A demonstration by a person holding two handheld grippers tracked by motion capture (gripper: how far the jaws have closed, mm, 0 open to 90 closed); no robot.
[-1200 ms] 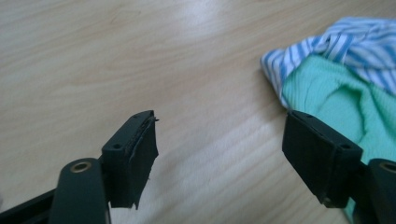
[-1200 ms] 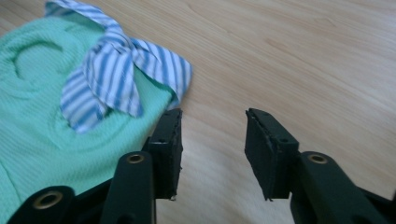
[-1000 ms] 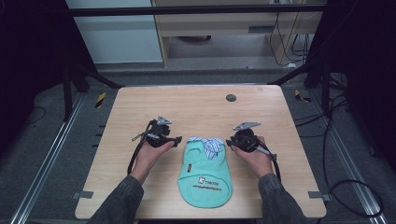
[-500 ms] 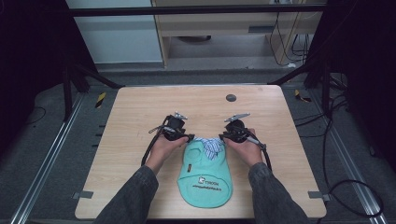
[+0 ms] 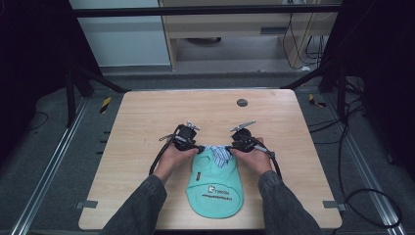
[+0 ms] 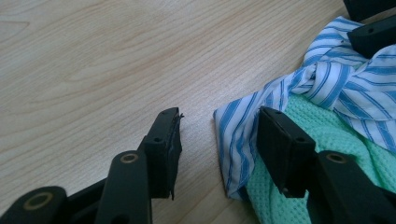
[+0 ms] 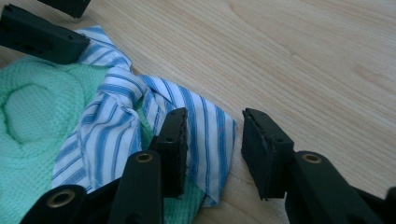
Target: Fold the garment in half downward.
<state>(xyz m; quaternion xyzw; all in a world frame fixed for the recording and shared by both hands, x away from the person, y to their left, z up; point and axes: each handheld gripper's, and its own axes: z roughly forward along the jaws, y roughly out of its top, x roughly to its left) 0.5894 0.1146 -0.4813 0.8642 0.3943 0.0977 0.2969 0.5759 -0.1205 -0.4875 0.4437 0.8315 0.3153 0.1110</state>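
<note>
I am bringing my 2 tongs in closer than a moment ago; both are now reaching the little green shirt (image 5: 215, 183), so I think I am about to grab it; my left tongs (image 6: 217, 140) and right tongs (image 7: 212, 149) are open wide; each striped collar (image 7: 205, 130) corner is sitting between the jaws.
</note>
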